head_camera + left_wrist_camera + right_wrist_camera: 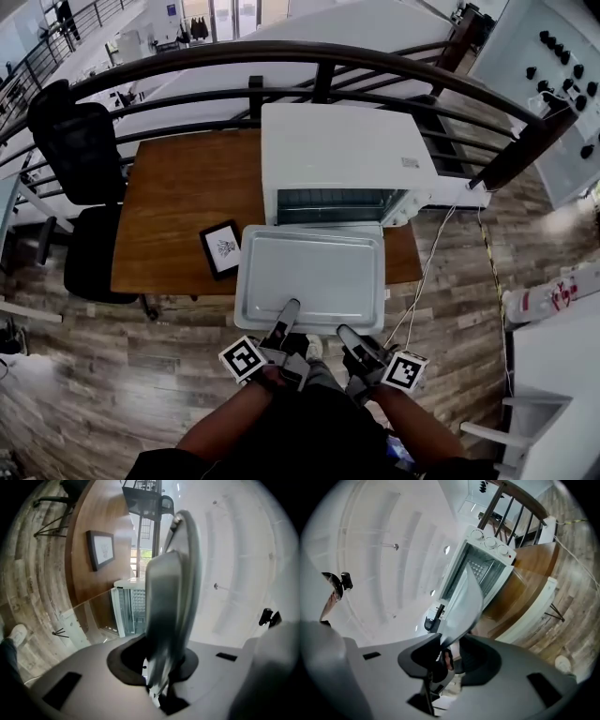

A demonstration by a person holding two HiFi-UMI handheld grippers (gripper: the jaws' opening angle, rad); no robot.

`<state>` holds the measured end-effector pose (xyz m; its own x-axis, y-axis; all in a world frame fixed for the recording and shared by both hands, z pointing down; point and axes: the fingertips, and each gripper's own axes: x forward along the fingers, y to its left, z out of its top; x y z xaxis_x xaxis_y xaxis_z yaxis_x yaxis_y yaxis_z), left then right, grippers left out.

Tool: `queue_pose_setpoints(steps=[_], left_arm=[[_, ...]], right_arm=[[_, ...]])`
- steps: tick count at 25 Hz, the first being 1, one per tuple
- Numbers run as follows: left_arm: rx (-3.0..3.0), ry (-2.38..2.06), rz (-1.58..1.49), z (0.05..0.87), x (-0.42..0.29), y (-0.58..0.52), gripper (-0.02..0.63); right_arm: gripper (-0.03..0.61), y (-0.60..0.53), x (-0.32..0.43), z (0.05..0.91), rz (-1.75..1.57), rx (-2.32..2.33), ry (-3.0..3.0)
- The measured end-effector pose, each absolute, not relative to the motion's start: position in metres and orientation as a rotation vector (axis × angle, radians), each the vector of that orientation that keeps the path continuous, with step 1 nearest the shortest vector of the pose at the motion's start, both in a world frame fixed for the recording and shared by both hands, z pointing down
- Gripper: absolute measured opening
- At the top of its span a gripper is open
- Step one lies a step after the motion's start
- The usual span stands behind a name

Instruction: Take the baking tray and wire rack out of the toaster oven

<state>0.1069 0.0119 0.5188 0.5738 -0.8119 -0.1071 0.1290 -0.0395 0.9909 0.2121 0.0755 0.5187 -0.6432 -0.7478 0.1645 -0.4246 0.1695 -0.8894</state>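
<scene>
The grey baking tray [309, 278] hangs level in front of the white toaster oven [337, 150], above its dropped-down door. My left gripper [289, 311] is shut on the tray's near rim at the left. My right gripper [345, 334] grips the same rim at the right. In the left gripper view the tray [174, 583] stands edge-on, clamped between the jaws of the left gripper [159, 677], with the oven [127, 604] beyond. In the right gripper view the tray's edge [461, 604] runs into the right gripper [440, 660]; the oven cavity [480, 571] is open behind. Whether a wire rack sits inside is unclear.
The oven stands on a wooden table [178, 206] with a small black-framed picture [221, 248] just left of the tray. A black chair [75, 150] is at the table's left. A curved railing [309, 56] runs behind. A white cable [427, 272] trails down at the right.
</scene>
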Motion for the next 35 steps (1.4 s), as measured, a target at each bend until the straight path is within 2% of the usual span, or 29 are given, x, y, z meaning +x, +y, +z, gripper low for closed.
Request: queue_pose_setpoints(steps=[22,35], left_arm=[[1.586,-0.873,-0.983,0.457,-0.152,0.022,0.049],[1.555,-1.009,-0.969,0.478,-0.212,-0.03,0.05]], right_arm=[[0.137,0.057,-0.042,0.482,-1.458,-0.753,2.43],[0.138,-0.009,-0.098,0.496,-1.496,-0.661,2.54]])
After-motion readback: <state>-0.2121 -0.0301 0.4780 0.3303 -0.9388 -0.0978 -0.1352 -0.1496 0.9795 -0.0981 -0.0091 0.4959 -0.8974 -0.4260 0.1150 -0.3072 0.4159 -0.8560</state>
